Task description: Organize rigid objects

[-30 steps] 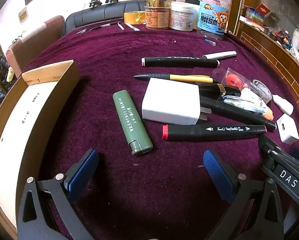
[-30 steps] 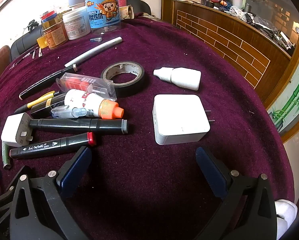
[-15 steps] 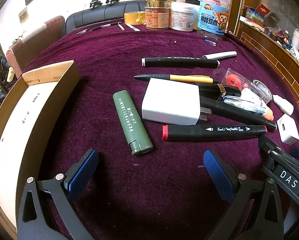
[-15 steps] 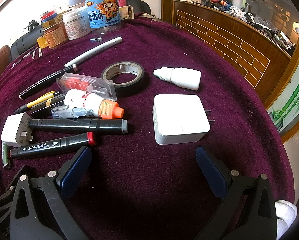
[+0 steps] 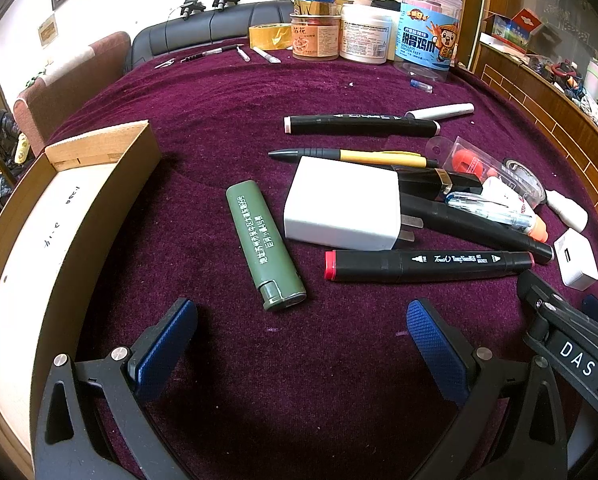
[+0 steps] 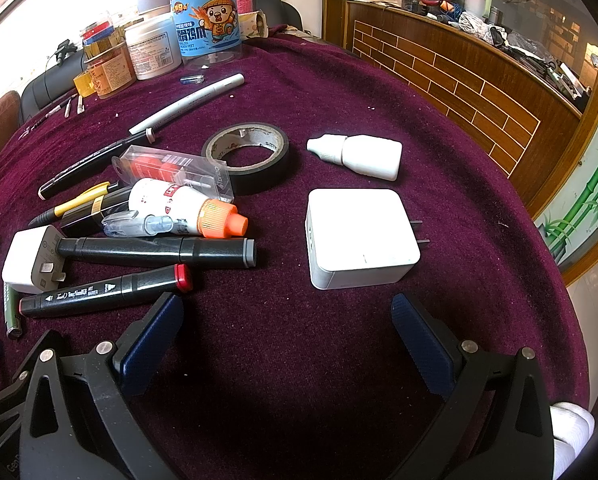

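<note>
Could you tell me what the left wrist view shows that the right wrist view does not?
Only the left wrist view shows the open wooden box at the left edge and the whole green lighter; its left gripper has open jaws. Only the right wrist view shows the whole black tape roll and the large white charger ahead of the open right gripper. Both show the red-capped marker, the small white plug and the orange-capped bottle.
</note>
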Tool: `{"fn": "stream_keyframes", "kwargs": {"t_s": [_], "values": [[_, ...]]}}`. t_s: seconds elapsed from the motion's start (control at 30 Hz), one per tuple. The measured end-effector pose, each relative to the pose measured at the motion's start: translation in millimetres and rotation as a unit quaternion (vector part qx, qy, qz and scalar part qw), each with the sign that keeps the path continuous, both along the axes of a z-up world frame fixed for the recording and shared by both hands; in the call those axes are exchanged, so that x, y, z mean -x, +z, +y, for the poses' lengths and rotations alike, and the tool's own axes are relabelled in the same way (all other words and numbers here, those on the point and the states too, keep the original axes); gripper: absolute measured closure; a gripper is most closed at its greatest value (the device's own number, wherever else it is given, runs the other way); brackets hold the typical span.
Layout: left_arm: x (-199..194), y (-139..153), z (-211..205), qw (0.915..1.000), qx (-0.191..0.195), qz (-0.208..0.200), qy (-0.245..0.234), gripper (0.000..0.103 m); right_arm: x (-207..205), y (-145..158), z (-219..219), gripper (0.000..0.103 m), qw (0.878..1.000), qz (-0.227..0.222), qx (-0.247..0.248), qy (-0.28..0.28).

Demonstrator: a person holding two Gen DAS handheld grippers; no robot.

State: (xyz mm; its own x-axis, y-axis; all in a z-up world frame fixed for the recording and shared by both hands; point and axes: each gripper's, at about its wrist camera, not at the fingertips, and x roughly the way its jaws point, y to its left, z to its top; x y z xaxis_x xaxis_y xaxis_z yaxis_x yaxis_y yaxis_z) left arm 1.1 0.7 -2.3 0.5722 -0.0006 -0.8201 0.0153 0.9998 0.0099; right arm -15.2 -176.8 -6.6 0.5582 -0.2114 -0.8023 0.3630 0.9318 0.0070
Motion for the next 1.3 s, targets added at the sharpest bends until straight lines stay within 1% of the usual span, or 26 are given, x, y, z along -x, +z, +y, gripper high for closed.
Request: {"fn": "stream_keyframes", "kwargs": {"t_s": [0.67,0.73,0.8,0.83,0.93,0.97,1.03,1.2,1.3], "values": [[0.1,1.2,-3.2,1.0,0.0,-0.001,0.0,0.001,2.0,-0.3,1.7,0.0,1.0,0.001,-0.001,0.006],[0.2,1.2,-3.1,1.0,0.0,-0.001,0.0,0.001,2.4,0.5,2.3,0.0,1.0,0.009,-0.007,0.028],[0.2,1.2,-3.1,1.0,0.0,-0.001,0.0,0.001,-1.4,3.0,-0.4,0.0,0.998,0.03,-0.015,0.058],[0.1,1.2,-3.1,1.0,0.0,-0.001,0.0,0.001,-0.5,2.9,-2.8,0.0,0.997,0.032,-0.023,0.062],[0.1,1.1,-3.5,1.0,0.0,-0.001,0.0,0.001,5.3,4.6,-8.9,0.0,0.997,0.026,-0.058,0.039],[0.2,1.2,-3.1,1.0,0.0,-0.001,0.0,0.001,3.2,3.6,-5.7,0.0,0.997,0.036,-0.053,0.035],[0.3,1.3,-2.9,1.0,0.004,-0.001,0.001,0.001,-2.9,2.2,2.0,0.0,0.997,0.06,-0.023,0.04],[1.3,2.6,-6.3,1.0,-0.003,0.008,-0.005,0.001,1.7,2.9,1.2,0.0,0.998,0.051,-0.019,0.036],[6.0,3.9,1.1,0.9997,-0.004,0.02,-0.013,0.001,3.0,5.0,-0.8,0.0,0.997,0.061,-0.021,0.043]]}}
